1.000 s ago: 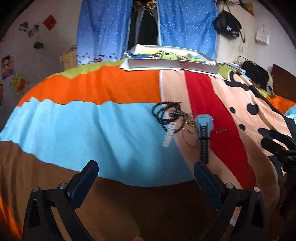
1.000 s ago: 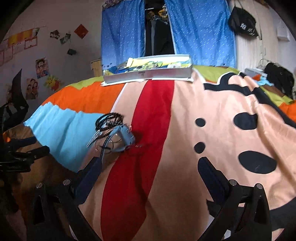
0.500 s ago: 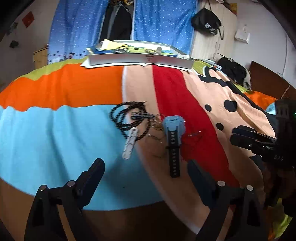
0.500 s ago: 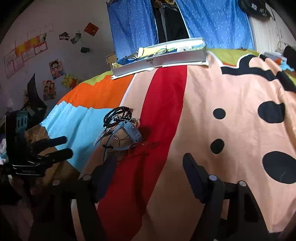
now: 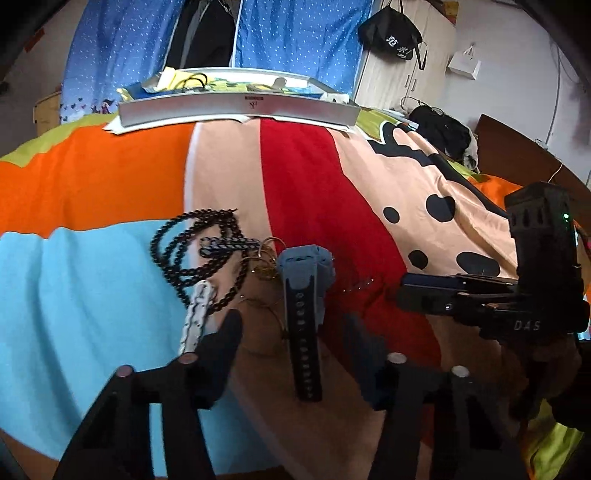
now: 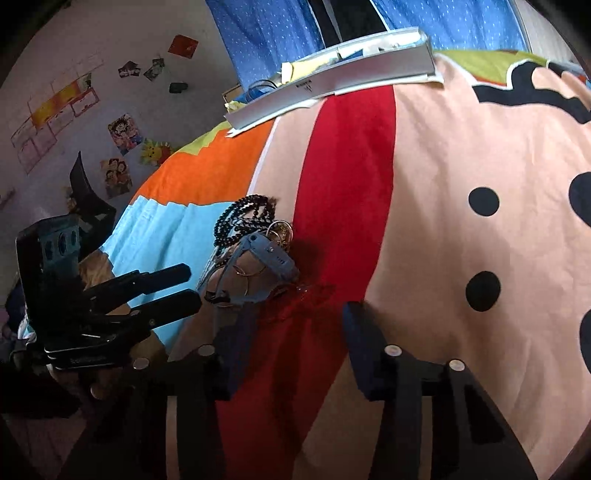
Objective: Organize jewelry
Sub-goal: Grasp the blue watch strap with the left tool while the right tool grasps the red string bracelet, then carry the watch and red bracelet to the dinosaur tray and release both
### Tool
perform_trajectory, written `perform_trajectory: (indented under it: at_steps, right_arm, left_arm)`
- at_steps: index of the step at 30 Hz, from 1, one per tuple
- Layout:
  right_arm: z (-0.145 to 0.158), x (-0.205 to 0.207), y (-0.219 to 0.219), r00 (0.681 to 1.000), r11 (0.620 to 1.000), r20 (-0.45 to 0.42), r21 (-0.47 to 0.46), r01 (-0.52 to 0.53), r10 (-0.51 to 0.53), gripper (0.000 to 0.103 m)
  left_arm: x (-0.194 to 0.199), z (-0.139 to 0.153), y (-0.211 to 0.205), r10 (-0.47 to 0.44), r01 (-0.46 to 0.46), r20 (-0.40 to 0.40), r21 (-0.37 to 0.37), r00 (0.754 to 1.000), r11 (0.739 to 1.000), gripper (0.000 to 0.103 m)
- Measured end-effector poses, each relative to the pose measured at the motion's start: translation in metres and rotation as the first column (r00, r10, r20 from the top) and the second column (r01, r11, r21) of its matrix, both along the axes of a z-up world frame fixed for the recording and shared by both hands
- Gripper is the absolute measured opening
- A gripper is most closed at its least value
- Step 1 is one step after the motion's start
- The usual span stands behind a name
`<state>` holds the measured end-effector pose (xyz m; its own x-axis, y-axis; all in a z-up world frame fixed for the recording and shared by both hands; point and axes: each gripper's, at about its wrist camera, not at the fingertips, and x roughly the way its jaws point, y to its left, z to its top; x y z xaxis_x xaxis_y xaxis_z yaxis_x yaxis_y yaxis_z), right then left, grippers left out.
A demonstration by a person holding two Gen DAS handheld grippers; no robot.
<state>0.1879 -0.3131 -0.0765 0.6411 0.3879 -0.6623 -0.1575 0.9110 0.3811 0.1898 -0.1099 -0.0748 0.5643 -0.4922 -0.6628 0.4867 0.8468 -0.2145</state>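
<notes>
A pile of jewelry lies on the colourful bedspread: a black bead necklace (image 5: 192,254), a blue watch with a dark strap (image 5: 304,295), a white hair clip (image 5: 195,319), thin gold hoops (image 5: 266,258) and a thin red chain (image 5: 356,286). My left gripper (image 5: 295,339) is open, its fingers either side of the watch strap. My right gripper (image 6: 295,332) is open just short of the pile, with the watch (image 6: 267,258) and beads (image 6: 243,218) ahead of its left finger. Each gripper shows in the other's view.
A long silver tray (image 5: 240,105) holding mixed items lies at the far side of the bed; it also shows in the right wrist view (image 6: 332,85). Blue curtains (image 5: 295,33) hang behind it. A dark headboard (image 5: 517,147) is at the right.
Both grippers have moved forward, close to the jewelry pile, and toward each other. The jewelry has not moved.
</notes>
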Motion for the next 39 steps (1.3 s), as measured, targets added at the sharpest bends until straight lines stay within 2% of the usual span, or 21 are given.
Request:
perform_trajectory:
  at_steps: [4,6,11,13,15,17,20,25,31,36,39]
  right_arm:
    - [-0.006,0.012,0.003,0.999,1.0,-0.03,-0.005,0.02,-0.02,0.034]
    - [-0.007,0.017,0.006,0.999,1.0,-0.04,-0.015,0.026,-0.026,0.031]
    - [-0.01,0.025,0.013,0.997,0.999,-0.068,-0.037,0.033,-0.036,0.026]
    - [-0.011,0.026,0.013,0.996,0.999,-0.075,-0.038,0.038,-0.04,0.021]
    - [-0.013,0.029,0.013,0.995,0.999,-0.085,-0.029,0.046,-0.048,0.01]
    - [-0.012,0.029,0.013,0.995,0.998,-0.083,-0.024,0.054,-0.056,0.004]
    - [-0.006,0.023,0.015,0.997,0.998,-0.053,-0.023,0.054,-0.056,0.004]
    - [0.024,0.005,0.017,0.998,0.996,0.043,-0.069,0.058,-0.055,0.004]
    - [0.082,-0.003,0.005,0.984,0.991,0.176,-0.115,0.061,-0.04,0.004]
    - [0.132,0.021,-0.012,0.963,0.986,0.267,-0.154,0.069,-0.026,0.004]
    - [0.158,0.052,-0.017,0.947,0.977,0.321,-0.196,0.081,-0.014,0.004]
  left_arm:
    - [0.005,-0.004,-0.01,-0.017,0.017,-0.01,0.025,1.0,1.0,0.032]
    - [0.006,-0.006,-0.014,-0.019,0.019,-0.015,0.042,1.0,0.999,0.028]
    - [0.009,-0.01,-0.019,-0.011,0.013,-0.032,0.054,0.999,0.998,0.025]
    - [0.011,-0.01,-0.02,-0.011,0.013,-0.039,0.054,0.999,0.998,0.025]
    - [0.012,-0.009,-0.023,-0.014,0.017,-0.048,0.06,0.999,0.998,0.024]
    - [0.012,-0.008,-0.024,-0.018,0.022,-0.059,0.064,0.998,0.998,0.021]
    - [0.008,-0.002,-0.027,-0.02,0.023,-0.039,0.088,0.999,0.996,0.021]
    - [0.005,0.022,-0.026,-0.008,0.009,-0.009,0.099,1.0,0.995,0.02]
    - [0.013,0.068,-0.022,-0.033,0.032,0.009,0.087,0.999,0.996,0.02]
    - [0.051,0.117,-0.026,-0.014,0.013,0.016,0.073,1.0,0.997,0.02]
    - [0.089,0.152,-0.032,0.022,-0.026,0.063,0.057,0.998,0.998,0.02]
